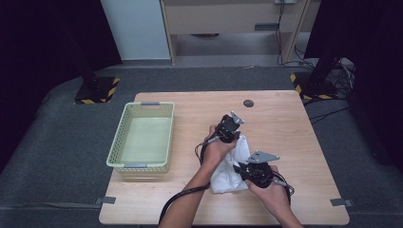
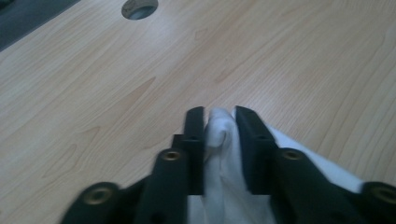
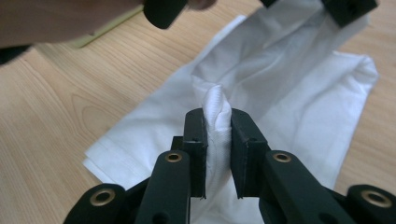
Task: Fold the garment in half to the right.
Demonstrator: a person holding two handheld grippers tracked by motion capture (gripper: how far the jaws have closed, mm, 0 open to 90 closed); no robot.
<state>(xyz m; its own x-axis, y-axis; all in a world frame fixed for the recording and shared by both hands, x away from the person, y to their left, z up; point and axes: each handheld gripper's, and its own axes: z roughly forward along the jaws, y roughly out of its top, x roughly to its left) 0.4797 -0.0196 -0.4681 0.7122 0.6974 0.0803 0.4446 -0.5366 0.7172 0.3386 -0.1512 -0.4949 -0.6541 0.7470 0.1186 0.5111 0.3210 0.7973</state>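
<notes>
"What's that you're working on?"

"A white cloth [image 1: 228,172], thin and soft, maybe a garment or a fabric bag; I can't tell which. It lies crumpled on the wooden table [image 1: 285,123], bunched between my two hands."

"How does it look from the right gripper [image 3: 217,122]?"

"Ahead of those jaws it spreads out in flat, layered panels with long creases, and one edge near the jaws shows doubled layers. A ridge of it is gathered up into a twisted fold right between the pads. They press on it from both sides, so that gripper is pinching the cloth."

"And the left gripper [image 2: 219,122]?"

"A rolled lump of the same cloth [image 2: 218,133] sits between its jaws. There the jaws stand a little apart: the fold lies against one pad, with a dark gap on the other side. I'd call that one slack around the cloth, not clamped. More cloth trails out behind and to one side of it, and bare wood lies ahead."

"Anything else nearby?"

"A pale green plastic basket [image 1: 124,126] with perforated walls stands well off beyond my left hand [image 1: 216,149], and a round cable hole [image 1: 248,103] is in the table just past the left gripper."
</notes>
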